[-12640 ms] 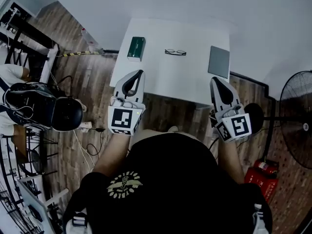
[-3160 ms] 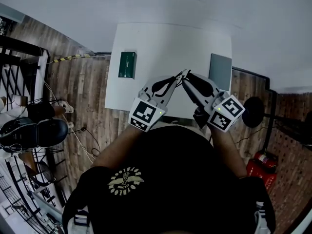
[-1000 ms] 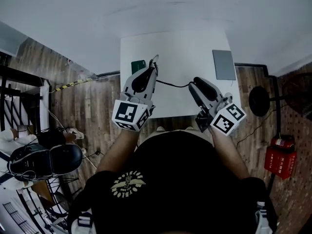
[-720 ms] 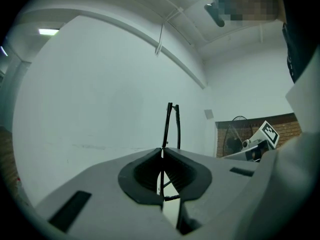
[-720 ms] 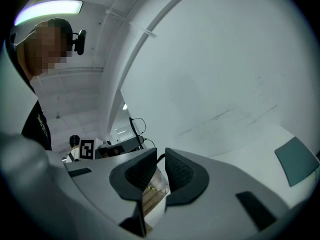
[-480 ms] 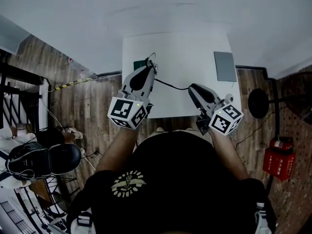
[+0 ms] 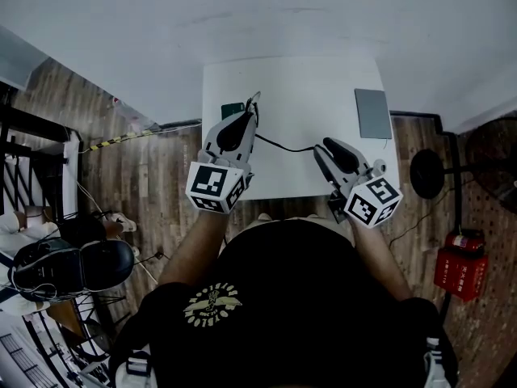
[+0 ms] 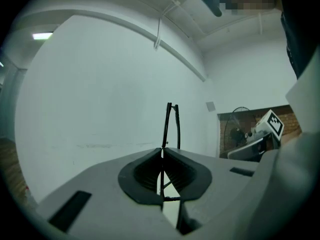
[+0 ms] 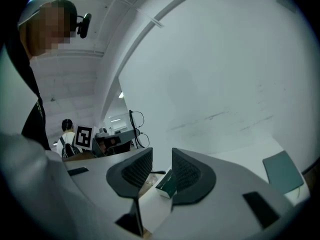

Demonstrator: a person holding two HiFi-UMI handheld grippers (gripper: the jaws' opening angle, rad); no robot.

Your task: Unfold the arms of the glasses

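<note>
Both grippers, tip to tip over the white table (image 7: pixel 307 87) a few seconds ago, now stand apart above its near half. Over the table's left side, by the green box (image 7: pixel 233 109), the left gripper (image 7: pixel 254 102) is clamped on the frame of the glasses (image 7: pixel 279 144). One arm of the glasses stretches across to the right gripper (image 7: pixel 321 147). Its jaws have just been opening and stand apart, with the arm's tip loose in the gap.
</note>
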